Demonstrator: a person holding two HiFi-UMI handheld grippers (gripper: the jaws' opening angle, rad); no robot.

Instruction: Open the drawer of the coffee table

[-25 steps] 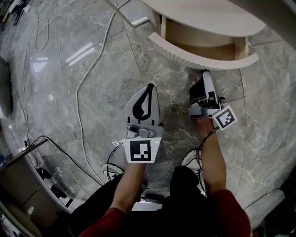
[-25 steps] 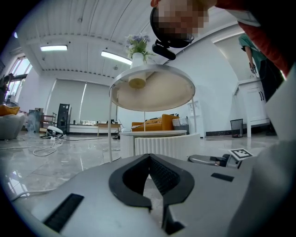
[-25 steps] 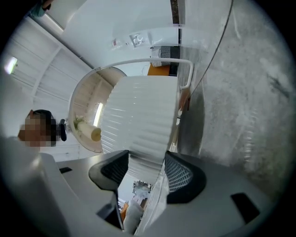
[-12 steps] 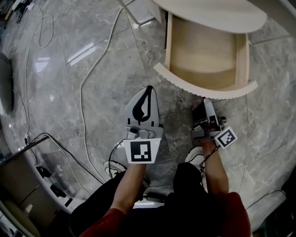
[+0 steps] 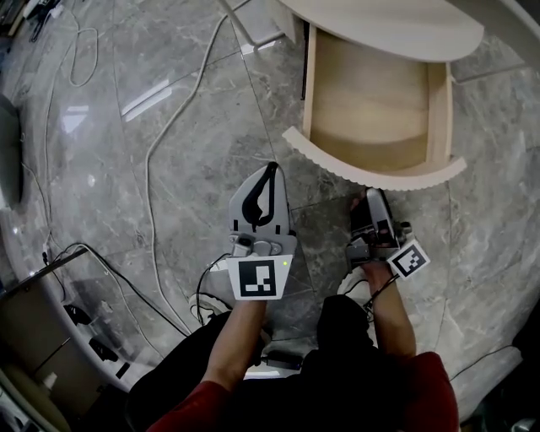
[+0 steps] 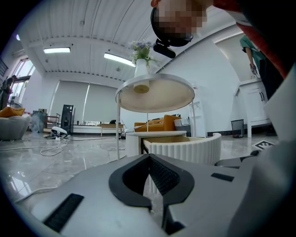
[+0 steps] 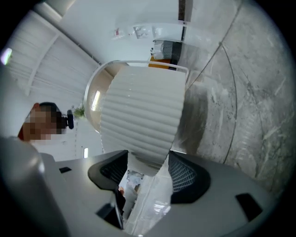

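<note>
Drawer (image 5: 371, 93) open; right hand-held gripper (image 5: 369, 197) spread near its ribbed front (image 5: 371, 174), left hand-held gripper (image 5: 272, 169) pressed together.

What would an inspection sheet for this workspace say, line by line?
Surface: glossy grey marble floor.
Job's things: drawer of the coffee table pulled out, inside bare.
Clutter: nothing seen in or beside the drawer.
Grippers: left gripper jaws together, empty, off the drawer; right gripper jaws apart, ribbed drawer front at their tips, contact unclear.
Cables: white cable loose across the floor; dark cables at lower left.
Surroundings: round side table with a vase on it, orange sofa behind.
</note>
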